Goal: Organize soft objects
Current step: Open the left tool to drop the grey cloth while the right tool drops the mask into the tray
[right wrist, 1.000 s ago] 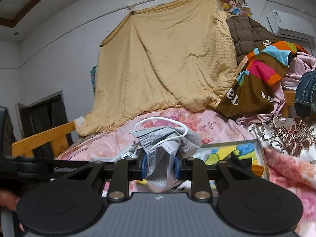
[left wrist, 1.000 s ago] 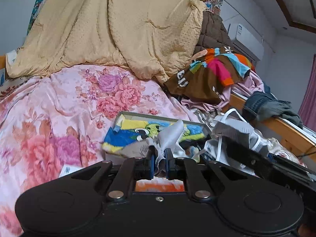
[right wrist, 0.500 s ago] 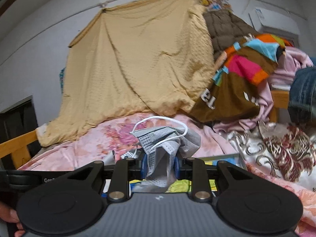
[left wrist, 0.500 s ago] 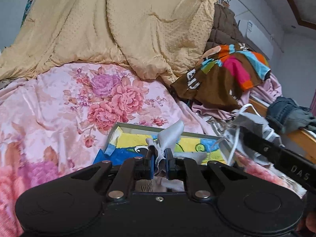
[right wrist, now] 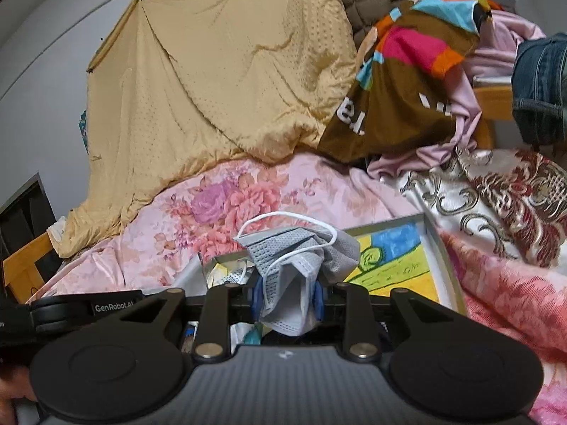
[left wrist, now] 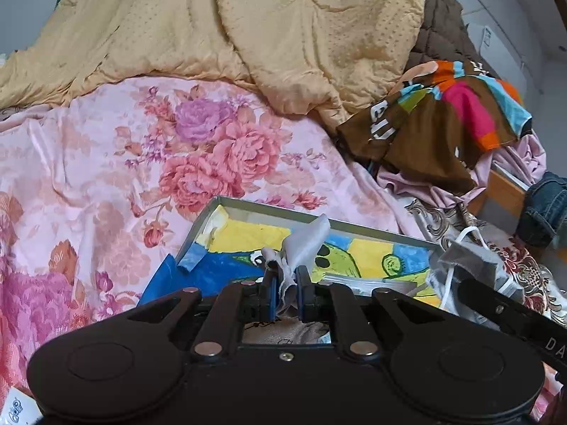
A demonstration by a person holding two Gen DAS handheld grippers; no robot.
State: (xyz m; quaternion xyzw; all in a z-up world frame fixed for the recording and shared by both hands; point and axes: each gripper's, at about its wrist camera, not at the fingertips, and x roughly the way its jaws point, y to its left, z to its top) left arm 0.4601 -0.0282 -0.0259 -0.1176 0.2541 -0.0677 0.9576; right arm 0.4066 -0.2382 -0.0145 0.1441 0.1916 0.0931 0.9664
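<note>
Left gripper (left wrist: 286, 292) is clamped tight on a small pale grey cloth (left wrist: 306, 244), whose free corner stands up past the fingertips toward 12 o'clock. Right gripper (right wrist: 287, 299) has a grey face mask (right wrist: 301, 255) bunched between its blue pads; its jaws are opening, though the pads touch the mask on both sides. White ear loops arch above the mask.

Both grippers sit over a shallow box (left wrist: 248, 207) lined with a blue, yellow and green picture, which lies on a pink floral quilt (left wrist: 141, 163) covering the bed. In the left wrist view the right gripper and its mask appear at 3 o'clock, near the box's right end. In the right wrist view the box's rim (right wrist: 444, 265) runs at 3 o'clock and a second mask (right wrist: 232, 278) lies inside at 9 o'clock.

A tan blanket (left wrist: 248, 28) hangs at 12 o'clock, and a brown multicoloured garment (left wrist: 443, 117) lies at 2 o'clock.
</note>
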